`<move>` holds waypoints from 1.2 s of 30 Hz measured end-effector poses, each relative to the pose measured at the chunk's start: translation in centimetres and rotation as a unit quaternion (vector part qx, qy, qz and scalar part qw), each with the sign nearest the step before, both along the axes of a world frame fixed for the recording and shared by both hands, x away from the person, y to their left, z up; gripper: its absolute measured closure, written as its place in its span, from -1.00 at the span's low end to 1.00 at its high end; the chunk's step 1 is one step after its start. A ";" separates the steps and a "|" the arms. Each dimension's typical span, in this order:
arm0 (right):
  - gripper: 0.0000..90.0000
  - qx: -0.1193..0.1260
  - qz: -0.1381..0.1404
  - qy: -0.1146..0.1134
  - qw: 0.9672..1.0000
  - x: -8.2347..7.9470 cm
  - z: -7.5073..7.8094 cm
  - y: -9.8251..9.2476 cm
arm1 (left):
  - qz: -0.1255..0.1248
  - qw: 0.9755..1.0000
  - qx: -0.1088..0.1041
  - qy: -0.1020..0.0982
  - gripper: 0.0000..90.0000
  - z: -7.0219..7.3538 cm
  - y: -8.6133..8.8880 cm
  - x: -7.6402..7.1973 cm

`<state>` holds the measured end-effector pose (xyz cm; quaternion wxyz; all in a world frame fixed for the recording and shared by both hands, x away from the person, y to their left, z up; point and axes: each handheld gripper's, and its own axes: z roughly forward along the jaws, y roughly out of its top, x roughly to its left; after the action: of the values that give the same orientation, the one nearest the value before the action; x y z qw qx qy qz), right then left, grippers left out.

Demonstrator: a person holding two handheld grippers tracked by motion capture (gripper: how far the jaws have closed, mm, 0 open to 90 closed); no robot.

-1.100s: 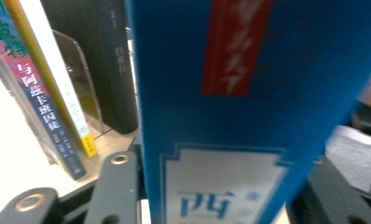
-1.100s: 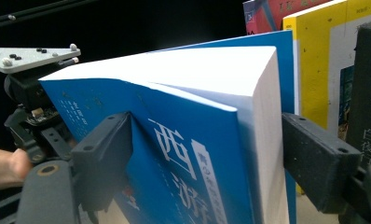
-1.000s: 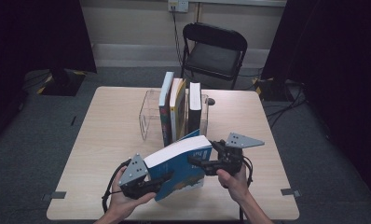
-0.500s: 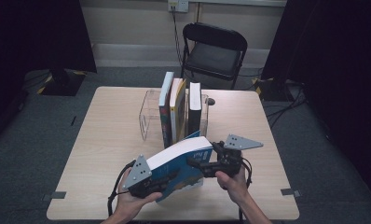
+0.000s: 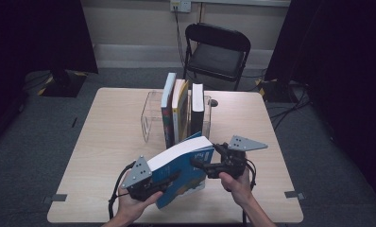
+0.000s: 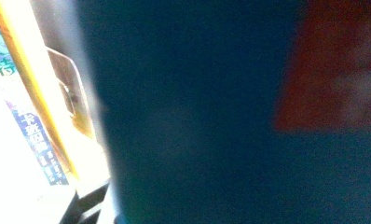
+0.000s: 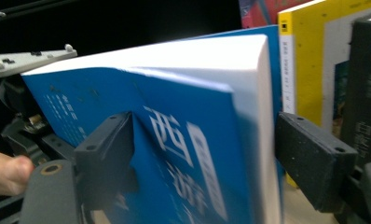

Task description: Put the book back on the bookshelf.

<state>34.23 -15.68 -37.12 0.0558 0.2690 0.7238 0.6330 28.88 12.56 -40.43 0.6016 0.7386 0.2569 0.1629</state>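
Blue book (image 5: 183, 165) is up off the table (image 5: 106, 142), tilted, near edge, just in front of the clear rack (image 5: 150, 113) with three upright books (image 5: 181, 111). My left gripper (image 5: 169, 177) has just been closing its jaws, the book between them; I read that as a firmer hold on the lower corner before moving it (from the high view I cannot tell if the pads press yet, and the left gripper view is a blur of dark cover). My right gripper (image 7: 202, 154) is clamped across the spine end, pads (image 7: 314, 158) on both covers. Book: thick paperback, blue cover with white characters, white page block uppermost. Next step, I judge: stand it in the rack.
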 end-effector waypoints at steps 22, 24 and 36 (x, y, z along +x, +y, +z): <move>-0.56 -0.063 -0.067 0.051 0.994 -0.3 -4.4 -3.8 | 0.106 0.992 -0.011 0.066 0.37 1.3 8.4 1.1; -0.56 -0.077 -0.077 0.051 0.993 -0.1 -4.8 -4.0 | 0.117 0.990 -0.018 0.074 0.37 1.3 9.1 1.3; -0.58 -0.164 -0.095 0.086 0.978 0.9 -8.2 -3.9 | 0.181 0.981 -0.016 0.066 0.37 2.8 11.0 2.2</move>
<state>35.08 -19.58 -45.36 0.0960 0.3772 0.7911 0.4719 31.07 23.58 -37.64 0.5559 0.6793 0.4281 0.2153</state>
